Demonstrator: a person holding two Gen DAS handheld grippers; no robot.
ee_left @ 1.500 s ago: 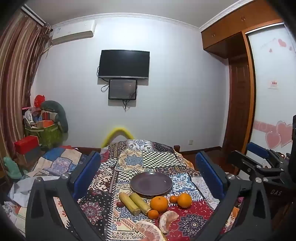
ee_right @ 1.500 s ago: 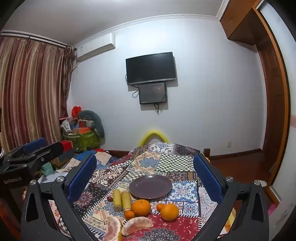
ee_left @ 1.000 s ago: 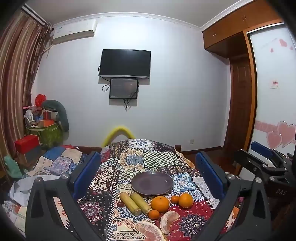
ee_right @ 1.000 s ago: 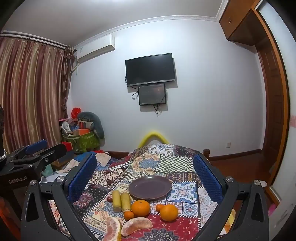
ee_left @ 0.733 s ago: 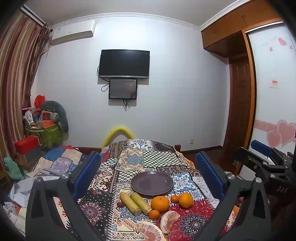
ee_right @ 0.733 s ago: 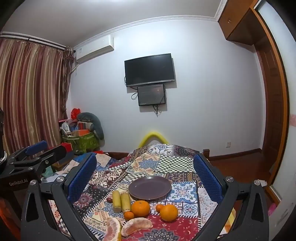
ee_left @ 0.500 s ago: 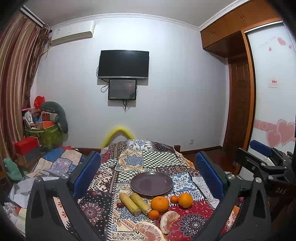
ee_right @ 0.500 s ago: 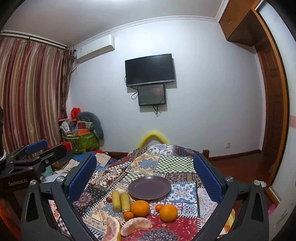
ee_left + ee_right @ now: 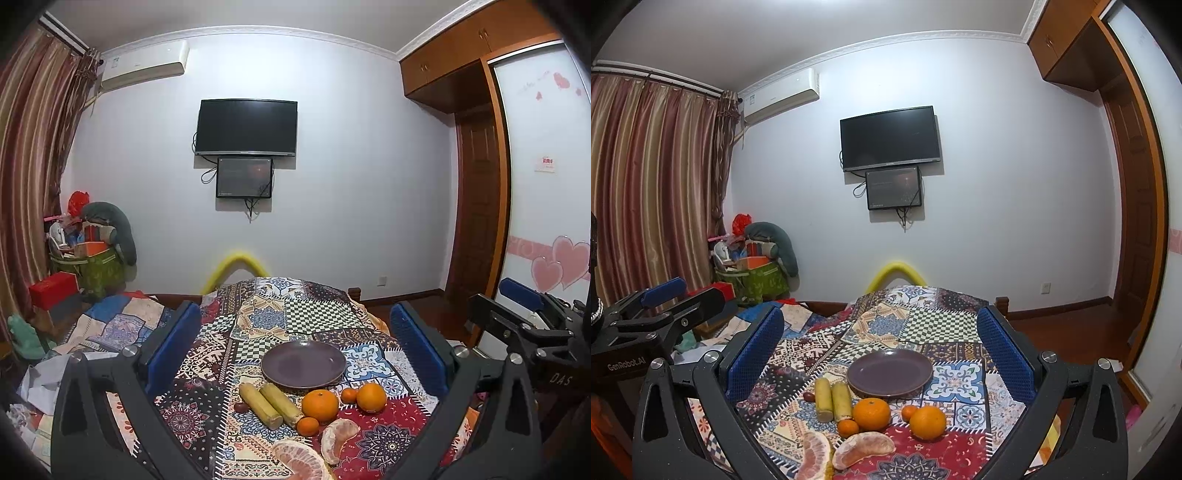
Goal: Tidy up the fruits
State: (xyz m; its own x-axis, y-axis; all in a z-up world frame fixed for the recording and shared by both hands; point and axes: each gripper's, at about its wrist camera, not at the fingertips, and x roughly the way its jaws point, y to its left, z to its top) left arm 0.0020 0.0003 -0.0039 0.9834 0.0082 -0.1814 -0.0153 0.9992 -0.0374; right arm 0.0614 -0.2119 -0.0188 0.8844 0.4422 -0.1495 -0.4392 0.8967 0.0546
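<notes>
An empty purple plate (image 9: 303,363) (image 9: 889,373) sits mid-table on the patchwork cloth. In front of it lie two yellow sugarcane pieces (image 9: 269,404) (image 9: 833,400), two big oranges (image 9: 320,405) (image 9: 371,397) (image 9: 871,413) (image 9: 928,422), small tangerines (image 9: 308,425) (image 9: 847,427), a dark red date (image 9: 242,406) and two peeled pomelo segments (image 9: 338,437) (image 9: 863,448). My left gripper (image 9: 295,339) hovers open above the fruit, holding nothing. My right gripper (image 9: 881,339) is likewise open and empty. Each gripper shows at the edge of the other's view.
The table (image 9: 317,306) with its patterned cloth ends just behind the plate; a yellow chair back (image 9: 236,267) rises beyond it. Clutter and a green box (image 9: 88,266) fill the left corner. A wardrobe and door (image 9: 476,206) stand on the right.
Only slight camera sway in both views; the fruit and plate have not moved and both grippers stay open.
</notes>
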